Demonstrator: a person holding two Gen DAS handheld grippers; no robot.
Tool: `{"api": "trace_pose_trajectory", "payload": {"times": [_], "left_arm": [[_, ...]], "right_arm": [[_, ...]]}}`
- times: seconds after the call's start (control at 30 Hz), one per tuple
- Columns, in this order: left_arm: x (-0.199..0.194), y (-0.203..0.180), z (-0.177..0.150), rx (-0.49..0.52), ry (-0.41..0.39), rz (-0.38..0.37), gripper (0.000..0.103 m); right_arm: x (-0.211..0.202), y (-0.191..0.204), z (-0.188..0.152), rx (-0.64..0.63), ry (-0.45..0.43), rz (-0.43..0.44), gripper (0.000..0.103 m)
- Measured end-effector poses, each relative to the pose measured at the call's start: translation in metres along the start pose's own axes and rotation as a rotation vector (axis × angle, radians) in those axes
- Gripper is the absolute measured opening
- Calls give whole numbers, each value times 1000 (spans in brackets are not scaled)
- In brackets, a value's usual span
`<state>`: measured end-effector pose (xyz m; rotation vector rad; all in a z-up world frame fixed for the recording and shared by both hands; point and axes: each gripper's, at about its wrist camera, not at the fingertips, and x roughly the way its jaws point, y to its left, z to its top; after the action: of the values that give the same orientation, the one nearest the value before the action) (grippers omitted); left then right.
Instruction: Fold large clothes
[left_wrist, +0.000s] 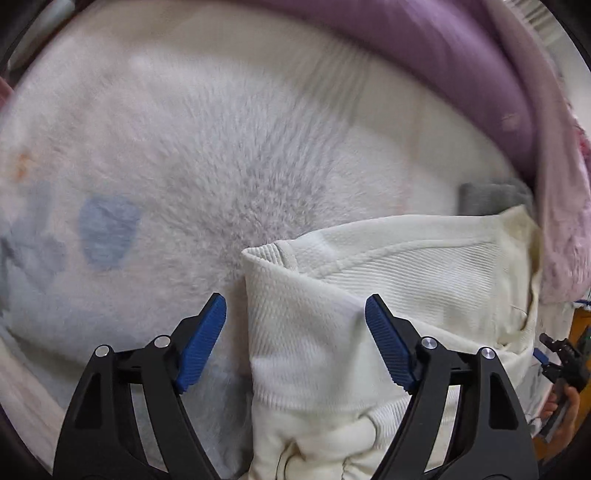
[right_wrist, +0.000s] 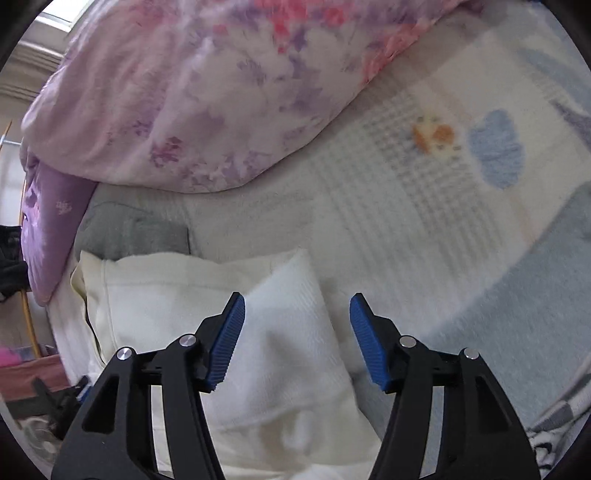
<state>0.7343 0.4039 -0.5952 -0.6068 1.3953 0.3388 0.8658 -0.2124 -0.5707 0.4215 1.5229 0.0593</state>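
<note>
**mika_r:** While both cams were rolling, where was the cream garment (left_wrist: 388, 280) sitting? Left view was pretty smeared for me.

**dob77:** It was on the bed, lying on that fluffy white blanket (left_wrist: 177, 140) with the blue cloud patch (left_wrist: 109, 230). Already folded up into a chunky bundle, ribbed knit, with one folded edge sticking up toward the camera. In the left wrist view the left gripper (left_wrist: 295, 314) hovered right over that raised edge, jaws spread wide, nothing pinched. The fabric sat between the blue pads (left_wrist: 201, 343) but I couldn't see either one touching it.

**mika_r:** And the other side?

**dob77:** Same deal. The right gripper (right_wrist: 297, 314) had its jaws spread too, empty, with a corner of the cream garment (right_wrist: 280, 332) poking up between them. Rest of the bundle ran off to the left in that view.

**mika_r:** What was the grey thing behind it?

**dob77:** Some grey cloth (right_wrist: 133, 232), just past the far edge of the bundle. Couldn't tell what it was. Behind that, a purple pillow (right_wrist: 51, 229) and a big floral duvet (right_wrist: 207, 96) piled at the back of the bed. The blanket also had a little orange print (right_wrist: 434, 138) just beside the cloud.
</note>
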Motion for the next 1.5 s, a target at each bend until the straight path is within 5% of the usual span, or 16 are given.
{"api": "trace_pose_trajectory", "payload": {"times": [0.13,0.23,0.33,0.37,0.47,0.77,1.0,1.17,1.33,1.5], "left_arm": [[24,-6,16,-3,60,50,81],[29,-29,20,84,64,140,81],[26,-50,20,173,39,143,48],[25,-56,19,199,32,150,27],[19,-75,15,267,3,191,14],[-85,-86,-42,286,-202,74,12],[-163,-32,-127,174,-286,-54,11],[-180,14,-206,42,-276,-115,12],[-153,67,-289,-150,-141,-177,15],[-113,116,-361,-349,-57,-73,28]], "right_arm": [[25,4,8,-2,44,-50,57],[30,5,10,1,25,-61,55],[29,13,5,-48,11,-13,20],[27,16,2,-72,5,-21,12],[16,21,-7,-124,-47,-25,8],[-82,-4,-67,-138,-280,182,6],[-151,-13,-142,-208,-337,267,6],[-177,-49,-227,-220,-295,244,5],[-149,-113,-291,-164,-148,124,5],[-99,-163,-330,-150,19,-31,9]]}}
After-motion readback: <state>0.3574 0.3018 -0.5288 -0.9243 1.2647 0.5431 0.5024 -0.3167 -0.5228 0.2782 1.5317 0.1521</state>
